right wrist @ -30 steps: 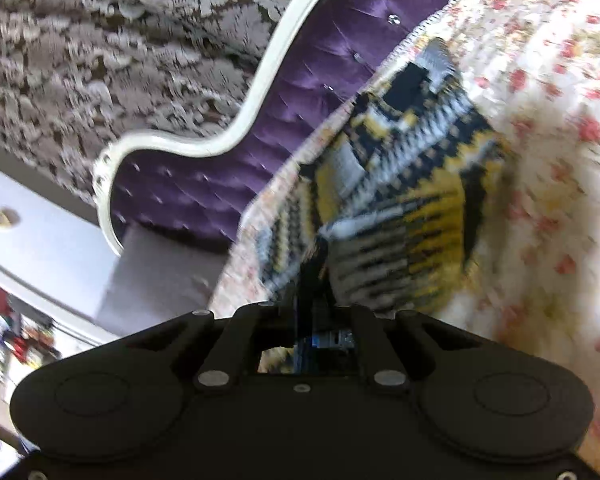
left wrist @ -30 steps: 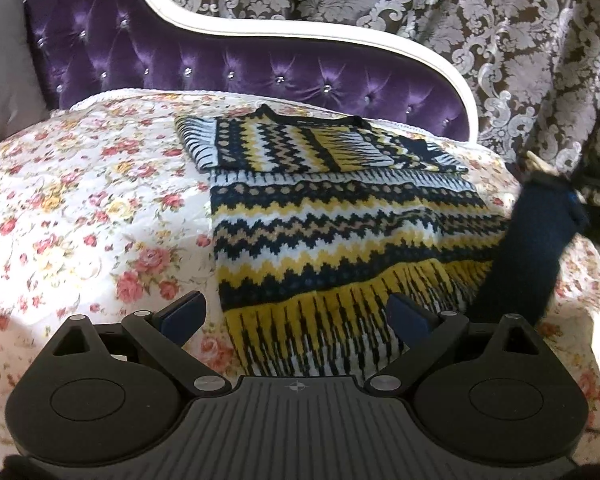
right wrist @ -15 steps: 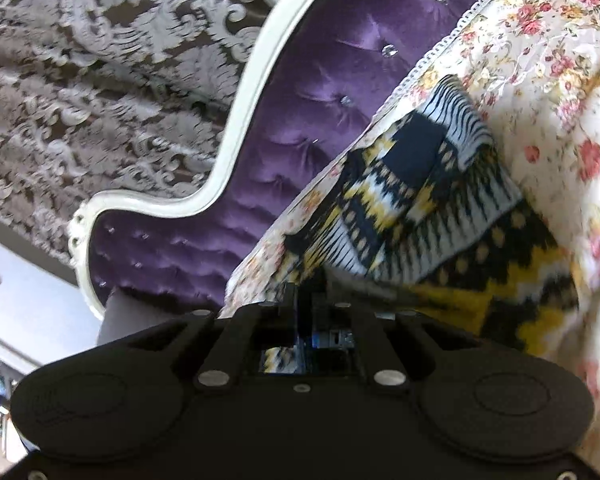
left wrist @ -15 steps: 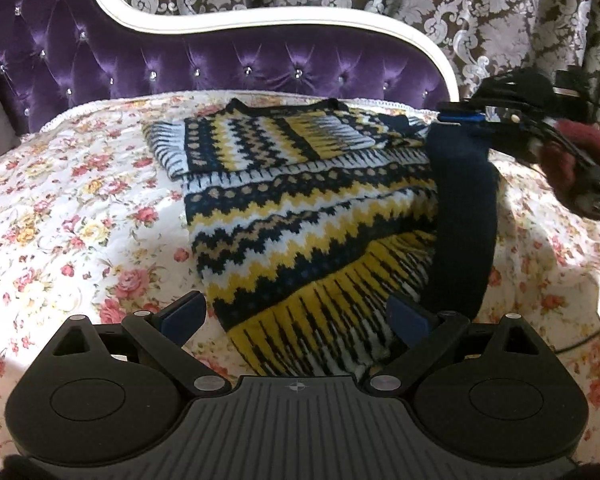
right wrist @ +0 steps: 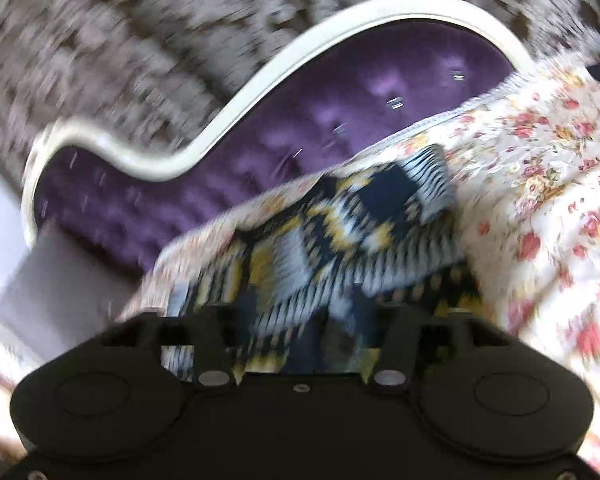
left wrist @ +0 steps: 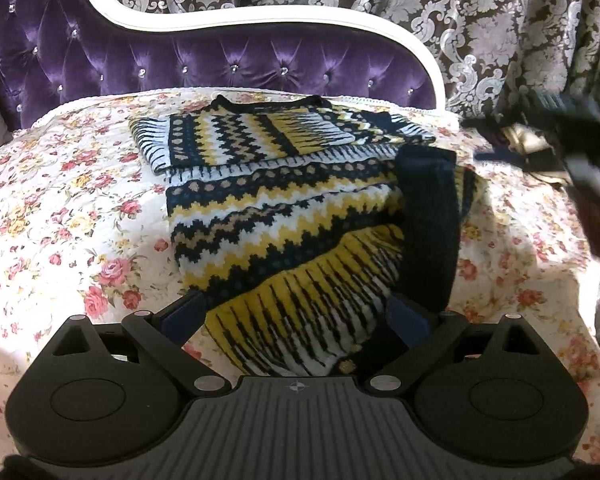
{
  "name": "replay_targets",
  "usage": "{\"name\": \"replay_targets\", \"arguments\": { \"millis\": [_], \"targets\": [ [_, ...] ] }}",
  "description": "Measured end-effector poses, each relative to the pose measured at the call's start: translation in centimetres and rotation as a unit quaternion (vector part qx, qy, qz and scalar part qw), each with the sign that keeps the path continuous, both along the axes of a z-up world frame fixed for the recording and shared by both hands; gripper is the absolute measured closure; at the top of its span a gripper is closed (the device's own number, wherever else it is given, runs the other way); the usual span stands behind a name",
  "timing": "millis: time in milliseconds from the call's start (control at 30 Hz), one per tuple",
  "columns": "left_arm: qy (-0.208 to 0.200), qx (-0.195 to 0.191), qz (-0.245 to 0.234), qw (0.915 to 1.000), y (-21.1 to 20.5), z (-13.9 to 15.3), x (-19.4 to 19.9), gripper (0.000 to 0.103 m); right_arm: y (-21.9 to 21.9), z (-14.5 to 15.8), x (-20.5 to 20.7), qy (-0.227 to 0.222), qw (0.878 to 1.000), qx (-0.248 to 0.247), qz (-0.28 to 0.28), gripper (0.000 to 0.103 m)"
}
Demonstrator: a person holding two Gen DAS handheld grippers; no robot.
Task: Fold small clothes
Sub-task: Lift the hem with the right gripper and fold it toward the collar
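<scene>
A navy, yellow and white patterned knit sweater [left wrist: 284, 216] lies on the floral bedspread [left wrist: 60, 208], its sleeves folded across the top. A dark navy cuff [left wrist: 428, 220] lies over its right side. My left gripper [left wrist: 296, 314] is open, its fingers either side of the sweater's near hem. My right gripper [left wrist: 540, 148] shows blurred at the right, clear of the cuff. In the blurred right wrist view the right gripper [right wrist: 300, 324] is open just above the sweater [right wrist: 340, 240].
A purple tufted headboard [left wrist: 220, 64] with a white frame stands behind the bed, with damask curtains [left wrist: 460, 8] beyond. The bedspread drops off at the right edge [left wrist: 560, 280]. A grey pillow [right wrist: 68, 280] lies by the headboard.
My right gripper opened, let go of the navy cuff and pulled back to the right; the cuff now lies on the sweater. The left gripper moved slightly closer to the hem.
</scene>
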State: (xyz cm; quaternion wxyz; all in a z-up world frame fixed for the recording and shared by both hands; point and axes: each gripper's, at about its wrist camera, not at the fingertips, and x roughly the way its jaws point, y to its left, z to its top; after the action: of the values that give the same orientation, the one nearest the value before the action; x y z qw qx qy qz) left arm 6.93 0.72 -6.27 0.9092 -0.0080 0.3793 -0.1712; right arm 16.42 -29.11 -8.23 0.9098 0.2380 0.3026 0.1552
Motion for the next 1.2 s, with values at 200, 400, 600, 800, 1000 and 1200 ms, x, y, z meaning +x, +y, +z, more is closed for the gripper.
{"name": "replay_targets", "arguments": {
  "millis": [200,400,600,800,1000,1200],
  "targets": [
    [-0.009,-0.008,0.013,0.9998,0.6,0.7,-1.7,0.008,4.9,-4.0,-4.7,0.071,0.995,0.010,0.076,0.033],
    [-0.041,0.024,0.046,0.9978,1.1,1.6,-3.2,0.025,7.8,-7.4,-5.0,0.130,0.986,0.025,0.105,0.033],
    [-0.060,0.039,0.023,0.9972,1.2,2.1,-3.4,0.026,8.6,-7.4,-4.0,0.144,0.974,0.094,0.145,0.090],
    [-0.088,0.061,-0.017,0.9942,0.0,2.2,-2.9,0.026,8.1,-4.1,-0.6,0.102,0.965,0.196,0.139,0.091],
    [-0.091,0.083,-0.037,0.9917,-1.5,1.2,-0.3,0.026,9.2,-2.7,3.8,0.082,0.968,0.200,0.125,0.091],
    [-0.056,0.040,-0.015,0.9975,-0.9,-0.1,4.0,0.026,9.6,-4.1,5.1,0.096,0.968,0.197,0.118,0.091]
  ]
}}
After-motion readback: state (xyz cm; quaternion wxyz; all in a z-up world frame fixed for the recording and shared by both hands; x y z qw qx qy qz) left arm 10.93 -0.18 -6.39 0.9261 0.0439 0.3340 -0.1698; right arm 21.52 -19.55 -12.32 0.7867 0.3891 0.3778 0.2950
